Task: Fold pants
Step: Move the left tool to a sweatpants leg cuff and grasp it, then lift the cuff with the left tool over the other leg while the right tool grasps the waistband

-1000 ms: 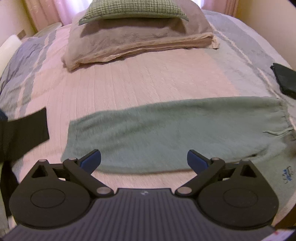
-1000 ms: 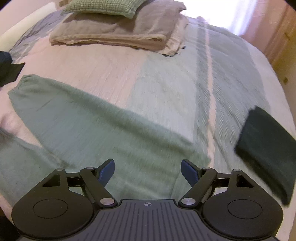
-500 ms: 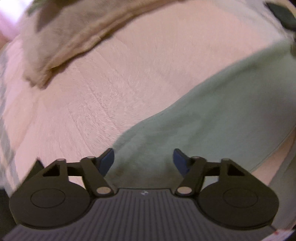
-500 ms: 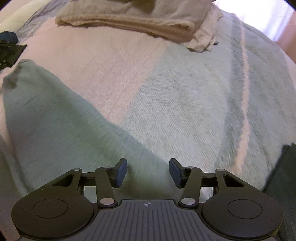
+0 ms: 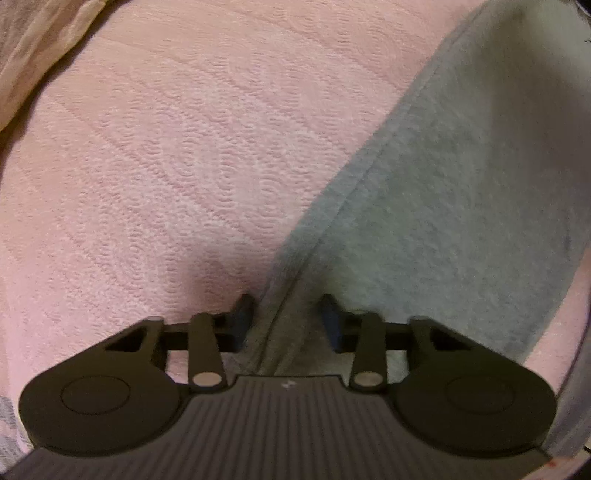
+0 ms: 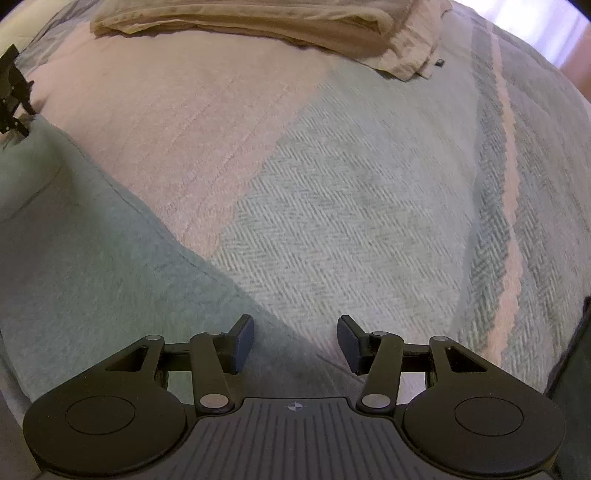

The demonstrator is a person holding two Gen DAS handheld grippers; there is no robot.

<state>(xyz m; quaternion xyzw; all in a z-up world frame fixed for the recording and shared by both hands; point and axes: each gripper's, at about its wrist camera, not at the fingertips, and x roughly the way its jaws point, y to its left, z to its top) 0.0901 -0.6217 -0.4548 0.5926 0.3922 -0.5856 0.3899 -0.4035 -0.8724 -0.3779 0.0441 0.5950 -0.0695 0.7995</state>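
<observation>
Sage-green pants lie flat on the bedspread, folded lengthwise. In the left wrist view my left gripper is low over one end of them, open, with the hem edge running between its blue pads. In the right wrist view the pants stretch away to the left, and my right gripper is open over the other end, its pads either side of the corner of the cloth. My left gripper shows small at the far left of this view, at the distant end.
A pink and grey-green bedspread covers the bed. Beige pillows lie at the head of the bed; their edge shows top left in the left wrist view. A dark folded garment lies at the right edge.
Both grippers have dropped down close to the pants, one at each end, and their jaws have narrowed from wide open to partly open around the fabric edges.
</observation>
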